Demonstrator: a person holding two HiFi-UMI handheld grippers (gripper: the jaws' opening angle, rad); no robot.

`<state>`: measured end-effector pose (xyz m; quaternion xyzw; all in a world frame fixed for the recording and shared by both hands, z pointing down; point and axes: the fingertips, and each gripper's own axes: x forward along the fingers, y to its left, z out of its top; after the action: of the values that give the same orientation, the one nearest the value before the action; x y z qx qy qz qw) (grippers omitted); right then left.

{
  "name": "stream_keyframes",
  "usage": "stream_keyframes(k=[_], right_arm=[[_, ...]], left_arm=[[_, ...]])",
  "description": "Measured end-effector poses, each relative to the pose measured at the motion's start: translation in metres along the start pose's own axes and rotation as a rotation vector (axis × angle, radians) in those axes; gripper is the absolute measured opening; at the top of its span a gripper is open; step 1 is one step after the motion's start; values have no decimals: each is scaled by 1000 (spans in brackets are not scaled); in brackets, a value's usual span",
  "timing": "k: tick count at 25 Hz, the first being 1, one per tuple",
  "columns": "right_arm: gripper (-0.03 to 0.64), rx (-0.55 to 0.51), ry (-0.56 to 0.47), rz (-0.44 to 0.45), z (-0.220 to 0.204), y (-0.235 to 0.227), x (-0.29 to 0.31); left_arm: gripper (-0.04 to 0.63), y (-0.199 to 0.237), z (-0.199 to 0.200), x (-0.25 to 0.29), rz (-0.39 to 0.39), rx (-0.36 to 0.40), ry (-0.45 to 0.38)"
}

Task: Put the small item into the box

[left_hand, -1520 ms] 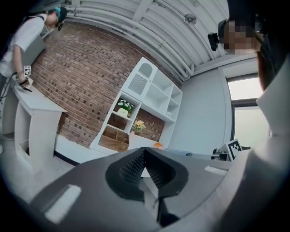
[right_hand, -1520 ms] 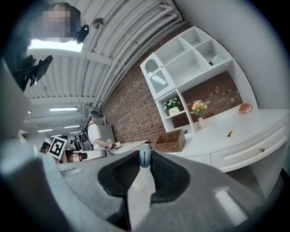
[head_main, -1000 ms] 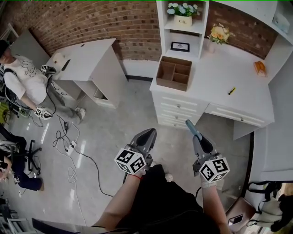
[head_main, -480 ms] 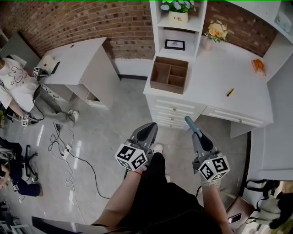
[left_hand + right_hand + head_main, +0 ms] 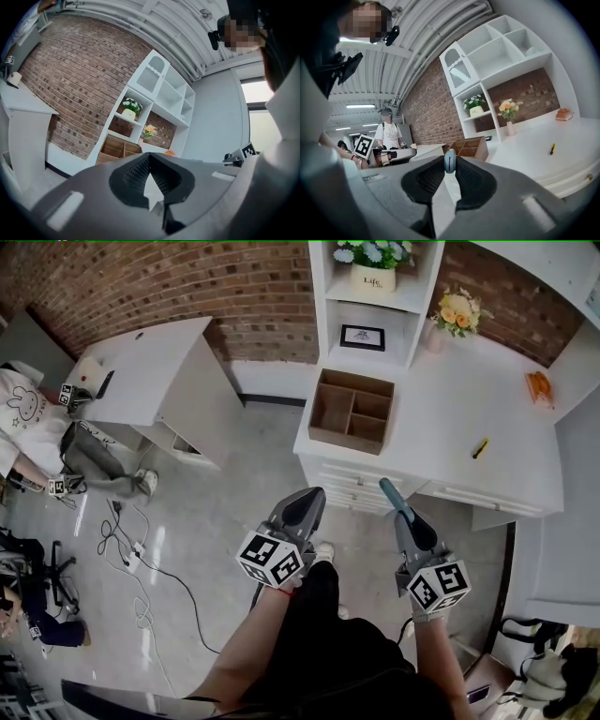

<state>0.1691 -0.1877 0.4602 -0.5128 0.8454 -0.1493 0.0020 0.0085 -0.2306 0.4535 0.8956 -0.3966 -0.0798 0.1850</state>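
Observation:
A brown wooden box (image 5: 352, 411) with open compartments stands at the left end of the white desk (image 5: 441, 418). It also shows in the left gripper view (image 5: 117, 147) and the right gripper view (image 5: 471, 147). My right gripper (image 5: 387, 487) hangs over the floor in front of the desk drawers, shut on a small blue-grey disc (image 5: 449, 161) pinched at its tips. My left gripper (image 5: 308, 496) is beside it, jaws shut together with nothing between them (image 5: 149, 159). Both grippers point toward the desk, short of the box.
A yellow pen (image 5: 480, 448), an orange object (image 5: 538, 383) and a flower vase (image 5: 457, 310) lie on the desk. The shelf unit holds a plant pot (image 5: 373, 277) and a frame (image 5: 363, 337). A white table (image 5: 150, 371), a seated person (image 5: 28, 413) and floor cables (image 5: 141, 545) are on the left.
The desk and box have drifted lower and nearer in the head view as I step toward them. Both grippers keep their pose, and the right one still pinches the disc.

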Motion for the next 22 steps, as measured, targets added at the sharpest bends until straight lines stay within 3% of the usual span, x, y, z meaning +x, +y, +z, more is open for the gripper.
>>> stream_keyframes(k=[22], right_arm=[[69,-29,92,-101,5,-37,111]], left_arm=[[2,89,26,89,-87,-13,68]])
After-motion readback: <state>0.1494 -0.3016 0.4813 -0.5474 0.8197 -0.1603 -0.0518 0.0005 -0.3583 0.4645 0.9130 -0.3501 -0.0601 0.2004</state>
